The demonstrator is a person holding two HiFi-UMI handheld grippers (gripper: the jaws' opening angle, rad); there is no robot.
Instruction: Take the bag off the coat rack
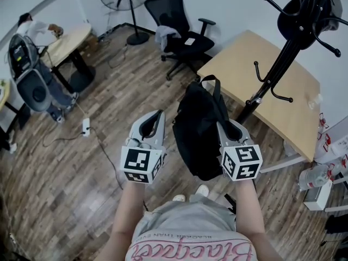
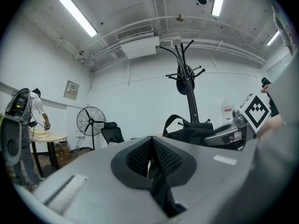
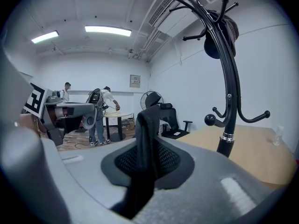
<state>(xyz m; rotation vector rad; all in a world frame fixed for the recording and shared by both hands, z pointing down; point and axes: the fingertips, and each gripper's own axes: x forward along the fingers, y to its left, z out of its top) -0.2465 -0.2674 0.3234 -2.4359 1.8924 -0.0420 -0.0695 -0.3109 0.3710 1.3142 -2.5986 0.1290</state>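
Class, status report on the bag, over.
Left gripper shut, empty. Right gripper shut on bag strap. Bag off coat rack, hanging free. Nothing blocking.

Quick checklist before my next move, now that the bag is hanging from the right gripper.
1. Grip: right gripper is shut on the bag's strap: ok.
2. Bag free of the coat rack, hanging apart from its hooks: ok.
3. Left gripper free to help, pads together with nothing between them: ok.
4. How firmly the strap sits in the pads: cannot tell.
5. Bystander: the person stands far across the room: ok.
6. Walking path: a power strip lies on the floor to the left: not ok.
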